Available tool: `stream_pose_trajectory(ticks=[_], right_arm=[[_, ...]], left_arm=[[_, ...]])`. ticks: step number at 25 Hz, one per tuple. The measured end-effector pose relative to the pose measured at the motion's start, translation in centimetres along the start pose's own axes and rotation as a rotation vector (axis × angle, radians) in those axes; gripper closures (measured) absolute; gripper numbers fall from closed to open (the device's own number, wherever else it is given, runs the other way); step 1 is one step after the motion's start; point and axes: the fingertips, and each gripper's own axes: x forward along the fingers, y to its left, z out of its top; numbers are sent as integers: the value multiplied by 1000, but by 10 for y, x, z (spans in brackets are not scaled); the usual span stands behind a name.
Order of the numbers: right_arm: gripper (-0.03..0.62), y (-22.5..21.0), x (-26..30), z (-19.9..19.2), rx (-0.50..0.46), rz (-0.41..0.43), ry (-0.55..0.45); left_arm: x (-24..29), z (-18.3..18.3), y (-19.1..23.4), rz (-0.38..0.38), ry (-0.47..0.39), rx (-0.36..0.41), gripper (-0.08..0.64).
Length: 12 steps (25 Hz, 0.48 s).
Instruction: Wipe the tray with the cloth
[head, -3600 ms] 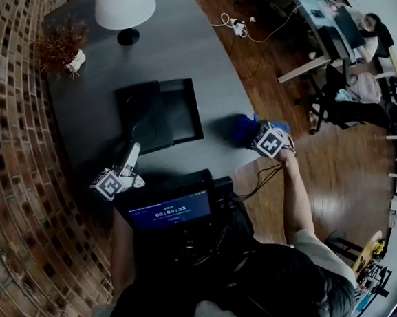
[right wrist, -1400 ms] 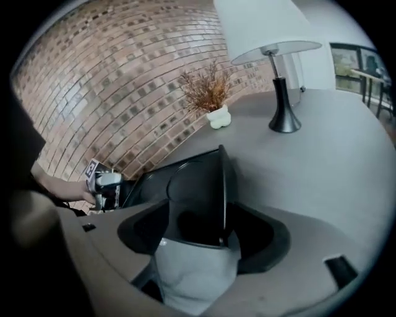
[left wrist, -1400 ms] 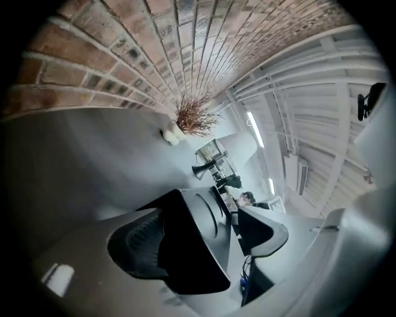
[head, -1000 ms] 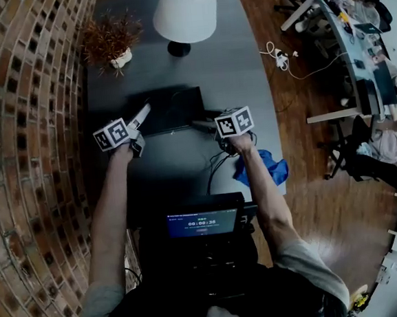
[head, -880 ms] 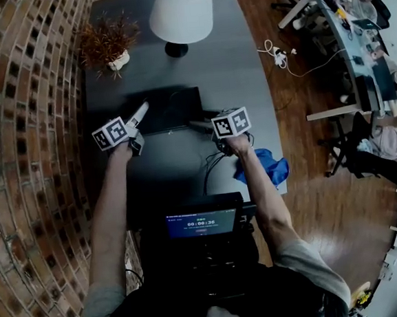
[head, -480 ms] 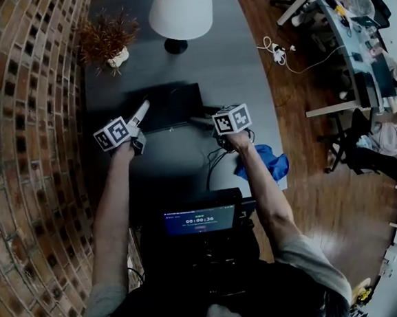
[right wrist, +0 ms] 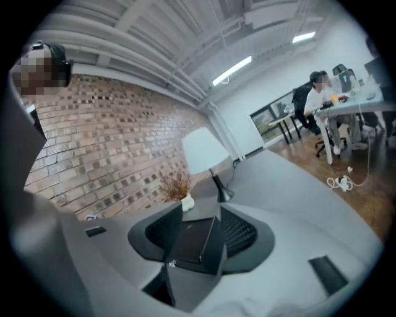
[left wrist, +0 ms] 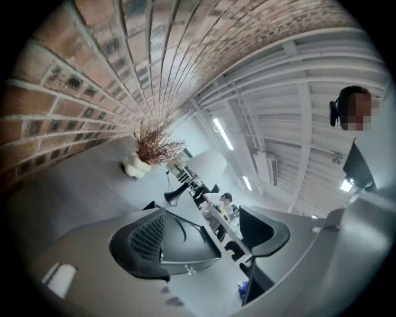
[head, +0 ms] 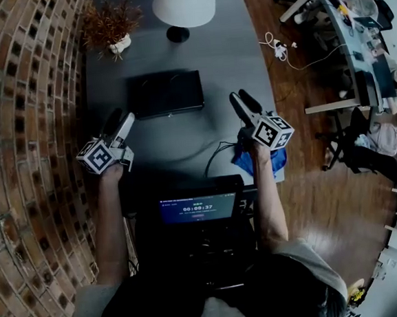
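Observation:
The black tray (head: 165,94) lies flat on the dark table, its inside bare. My left gripper (head: 119,120) hangs to the tray's near left, clear of it. Its jaws stand wide, having just closed a little, with nothing between them. In the left gripper view the tray (left wrist: 185,244) shows beyond the jaws. My right gripper (head: 240,99) is raised to the tray's right, above the blue cloth (head: 243,163), which my hand partly hides. Its jaws have just been closing and hold nothing. A gap remains, and the tray (right wrist: 189,238) shows through it.
A white lamp (head: 183,4) and a dried plant in a white pot (head: 110,27) stand at the table's far end. A screen with a timer (head: 196,208) sits at the near edge, with a cable (head: 215,153) trailing from it. A brick wall (head: 17,136) runs along the left.
Both grippers have drawn back from the tray's near corners toward me and risen. The right one now sits over the cloth with narrower jaws.

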Motion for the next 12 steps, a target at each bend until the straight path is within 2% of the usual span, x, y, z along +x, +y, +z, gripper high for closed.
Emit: stream_pose_trajectory(ticks=[1, 3, 6, 9, 12], right_arm=[[429, 5, -12, 10, -16, -5, -32], [430, 15, -30, 21, -61, -13, -55], [430, 34, -49, 21, -166, -22, -20], [430, 54, -59, 8, -270, -30, 38], [433, 67, -61, -7, -317, -29, 72]], left_arm=[[-13, 2, -11, -12, -30, -7, 198], [-35, 2, -30, -23, -79, -19, 206], [-57, -1, -60, -47, -119, -17, 212], [-65, 4, -92, -113, -125, 25, 213], [-67, 18, -116, -178, -136, 85, 218]])
